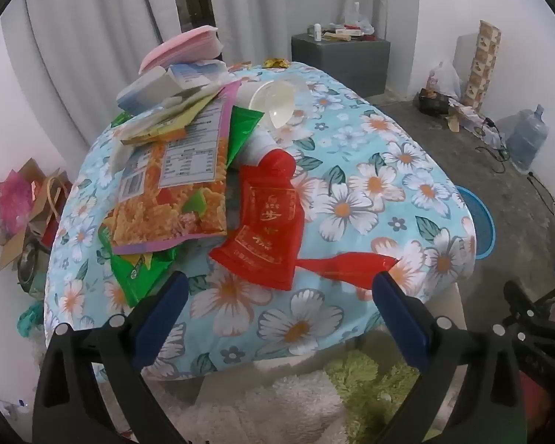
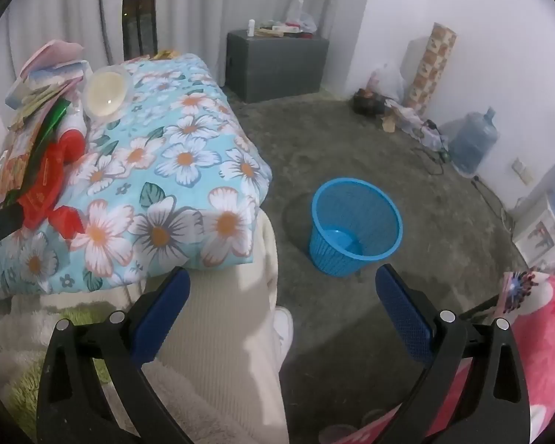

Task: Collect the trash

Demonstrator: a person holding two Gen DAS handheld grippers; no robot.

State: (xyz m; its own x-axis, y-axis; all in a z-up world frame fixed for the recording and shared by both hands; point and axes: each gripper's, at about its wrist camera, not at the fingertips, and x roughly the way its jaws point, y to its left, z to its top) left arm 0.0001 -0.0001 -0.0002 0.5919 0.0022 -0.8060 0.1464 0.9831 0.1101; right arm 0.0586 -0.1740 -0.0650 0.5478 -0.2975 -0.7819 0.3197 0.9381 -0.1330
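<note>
Your left gripper (image 1: 279, 283) hangs wide open and empty at the near edge of the table (image 1: 407, 170), jaws framing the tail of the red packet (image 1: 268, 222). Your right gripper (image 2: 281, 281) is spread wide too, holding nothing, aimed past the table's near right corner toward the blue basket (image 2: 355, 231) on the floor, well apart from the table.

The trash is heaped along the table's left side: an orange snack bag (image 1: 174, 192) lies on top, a green wrapper (image 1: 138, 270) pokes out beneath it at the near edge, the red packet is beside them, and a clear plastic cup (image 1: 275, 98) lies tipped over farther back. Boxes and pink sheets (image 1: 183, 46) crowd the far left corner.

Watch yourself here. The pieces overlap, so tugging the red packet could drag the snack bag or green wrapper off the near edge. Flat foil may slip out of the jaws, or you could pinch the floral cloth with it and pull the whole heap. The cup looks ready to roll. The basket sits far off, so a loose hold risks a drop on the way.

Writing: gold Chinese characters on the red packet, too blurred to read, and a nutrition-style panel on the snack bag, likewise illegible.
</note>
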